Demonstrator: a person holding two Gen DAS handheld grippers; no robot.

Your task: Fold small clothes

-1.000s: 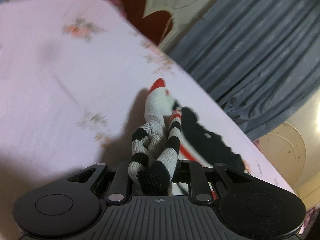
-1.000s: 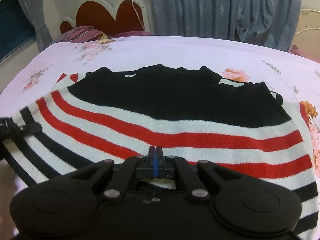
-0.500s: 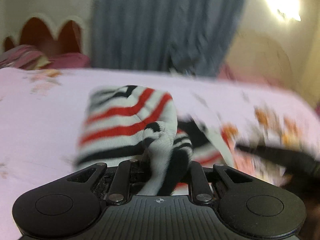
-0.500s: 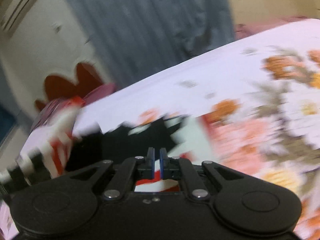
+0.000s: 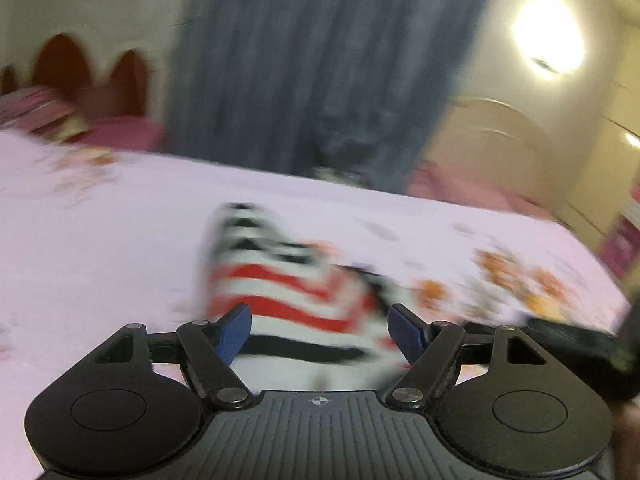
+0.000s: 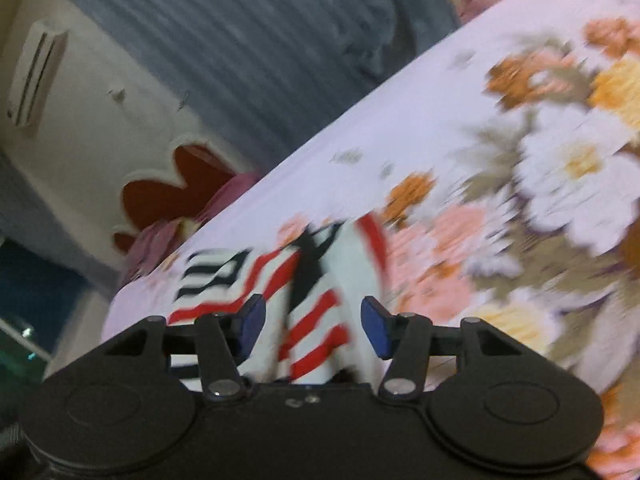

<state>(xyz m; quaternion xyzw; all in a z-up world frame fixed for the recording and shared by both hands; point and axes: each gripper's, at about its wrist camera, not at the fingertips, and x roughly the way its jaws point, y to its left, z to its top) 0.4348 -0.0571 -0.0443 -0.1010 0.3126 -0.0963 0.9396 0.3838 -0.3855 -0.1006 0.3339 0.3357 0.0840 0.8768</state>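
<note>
A bed point(image 5: 100, 240) in pink floral sheet bears a crumpled striped sweater point(image 5: 288, 288).

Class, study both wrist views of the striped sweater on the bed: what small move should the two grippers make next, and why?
Probably draw both grippers back clear of the cloth. The left gripper and right gripper are opening, their blue pads apart and off the knit, and the striped sweater lies bunched on the floral bedsheet between and beyond them. Backing off should give an unblurred look before smoothing.
</note>
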